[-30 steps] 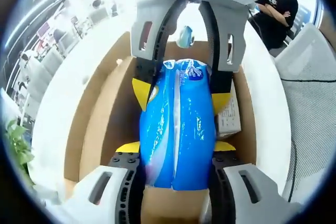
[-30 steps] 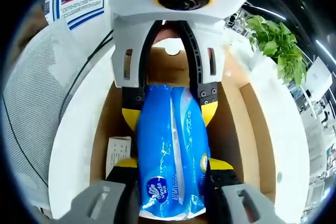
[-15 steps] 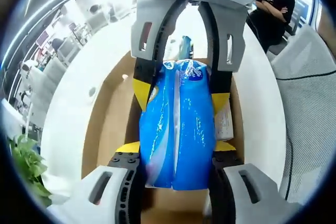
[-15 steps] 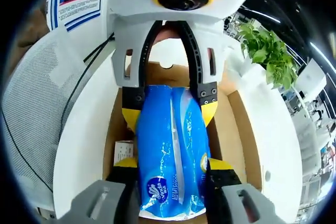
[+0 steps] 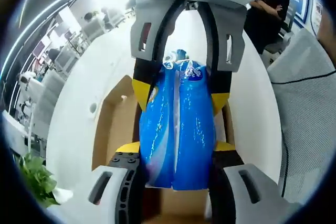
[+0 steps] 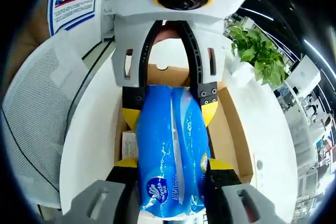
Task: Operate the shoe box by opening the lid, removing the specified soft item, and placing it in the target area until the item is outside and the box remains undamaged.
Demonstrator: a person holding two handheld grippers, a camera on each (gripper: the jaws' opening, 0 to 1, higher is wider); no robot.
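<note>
A blue plastic-wrapped soft pack hangs above the open cardboard shoe box, held at both ends. My left gripper is shut on the near end in the left gripper view, and its yellow-tipped jaws come down from the top in the right gripper view. My right gripper is shut on the pack's logo end; it enters the left gripper view from the top. The pack hides most of the box floor.
A small white carton lies inside the box. The box stands on a white table. A grey mesh chair is beside the table. A green plant stands near its edge. A person stands beyond.
Both grippers have lifted with the pack between them. The box now looks smaller and farther below, and more of the table shows around it.
</note>
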